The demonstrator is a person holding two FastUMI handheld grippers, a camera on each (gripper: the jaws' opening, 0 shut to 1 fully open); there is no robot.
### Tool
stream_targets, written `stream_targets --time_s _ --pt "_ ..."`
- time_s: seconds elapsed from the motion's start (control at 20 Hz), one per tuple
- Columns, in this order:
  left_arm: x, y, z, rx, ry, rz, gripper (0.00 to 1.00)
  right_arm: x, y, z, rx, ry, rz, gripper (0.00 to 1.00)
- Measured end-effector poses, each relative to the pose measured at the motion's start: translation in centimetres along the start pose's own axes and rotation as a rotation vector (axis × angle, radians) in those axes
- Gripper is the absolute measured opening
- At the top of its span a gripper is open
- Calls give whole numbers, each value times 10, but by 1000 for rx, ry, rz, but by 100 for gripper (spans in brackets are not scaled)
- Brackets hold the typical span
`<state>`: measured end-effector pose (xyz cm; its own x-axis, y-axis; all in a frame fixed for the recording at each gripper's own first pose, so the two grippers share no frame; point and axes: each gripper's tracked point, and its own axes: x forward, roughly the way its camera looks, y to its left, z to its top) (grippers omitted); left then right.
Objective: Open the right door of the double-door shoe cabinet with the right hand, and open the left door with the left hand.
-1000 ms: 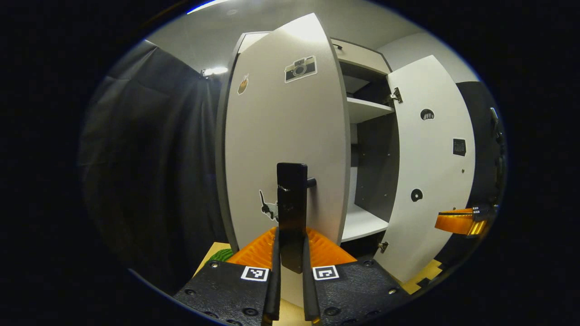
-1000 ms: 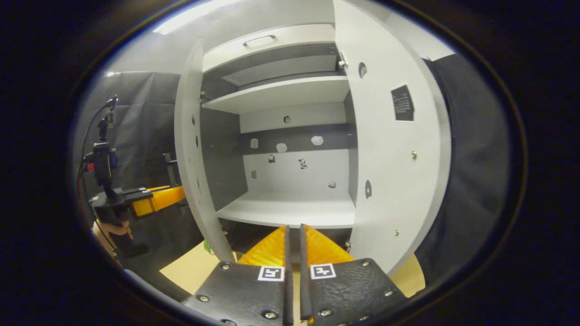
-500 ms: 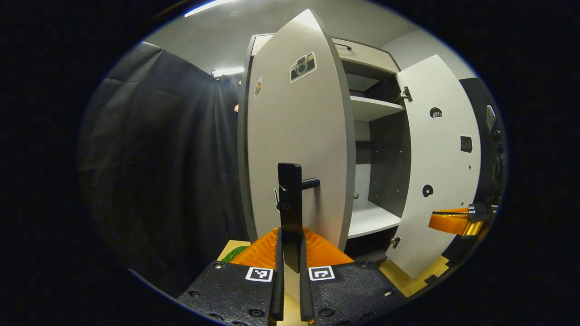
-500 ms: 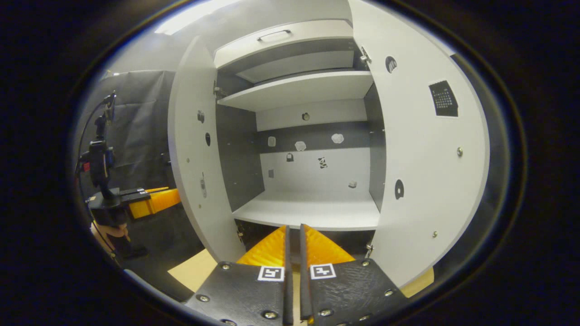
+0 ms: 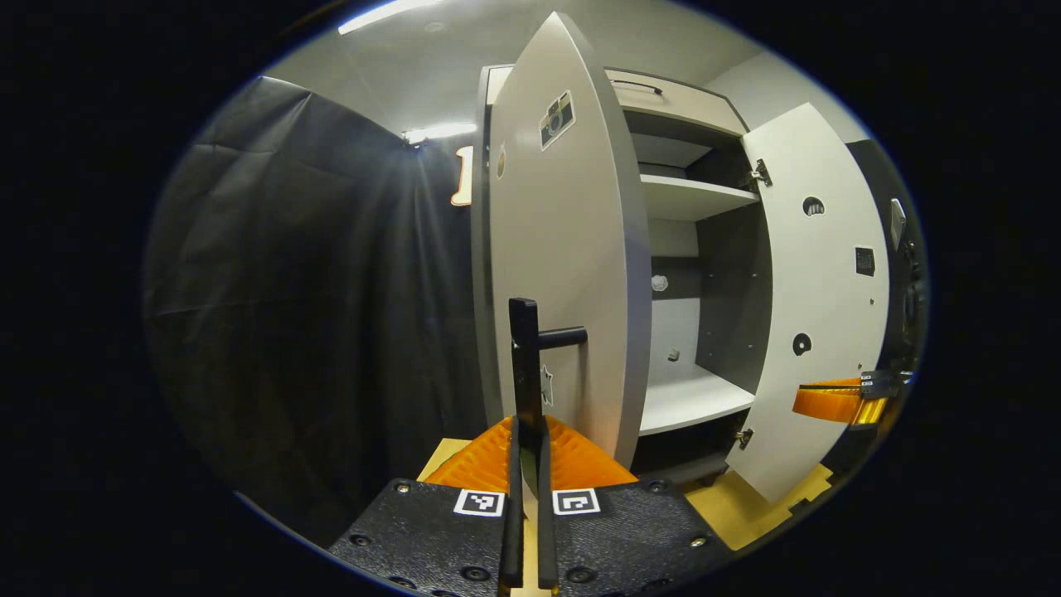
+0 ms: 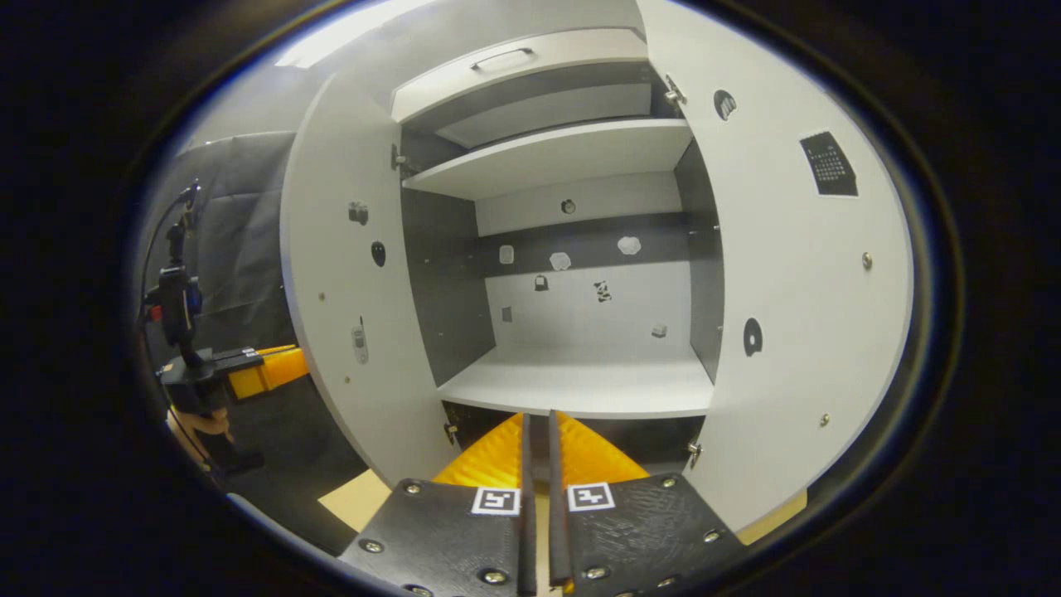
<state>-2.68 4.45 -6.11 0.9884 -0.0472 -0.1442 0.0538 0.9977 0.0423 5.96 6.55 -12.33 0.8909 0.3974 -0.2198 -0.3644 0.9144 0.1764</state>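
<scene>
Between left tongs (image 5: 525, 497) clamped fingers, door handle (image 5: 525, 365) foot hidden; right tongs (image 6: 537, 497) together.

The shoe cabinet (image 6: 580, 390) stands pale grey with both doors swung wide, its shelves bare. The left door (image 5: 564, 274) carries a camera sticker up high and a black bar handle (image 5: 526, 365) low on its outer face. The right door (image 5: 816, 315) shows its inner side, dotted with small stickers.

Bright ceiling strip light (image 5: 390, 14) overhead (fisheye-bent edges), sharp, dark surroundings.
</scene>
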Motion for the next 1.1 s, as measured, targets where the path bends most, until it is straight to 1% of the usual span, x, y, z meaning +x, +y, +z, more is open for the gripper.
stream_targets --time_s 0.1,0.3,0.4,0.45,0.5,0.6,0.8,1.1 --pt "-1 10 -1 10 2 17 5 2 2 -1 -2 4 6 6" --pt "-2 30 -2 -9 3 45 3 6 8 -3 -2 11 20 6" --pt "0 38 -3 2 7 62 0 8 11 -4 0 15 27 6" --pt "0 42 -3 8 9 70 1 9 11 -4 0 16 29 6" --pt "0 45 -3 10 11 74 0 11 12 -4 1 16 31 6" --pt "1 50 -3 2 9 74 1 12 14 -5 3 17 34 6" --pt "1 58 -3 -12 2 66 1 15 14 -7 17 21 38 6" --pt "-1 58 -4 -24 -2 64 1 19 15 -9 44 24 39 6"
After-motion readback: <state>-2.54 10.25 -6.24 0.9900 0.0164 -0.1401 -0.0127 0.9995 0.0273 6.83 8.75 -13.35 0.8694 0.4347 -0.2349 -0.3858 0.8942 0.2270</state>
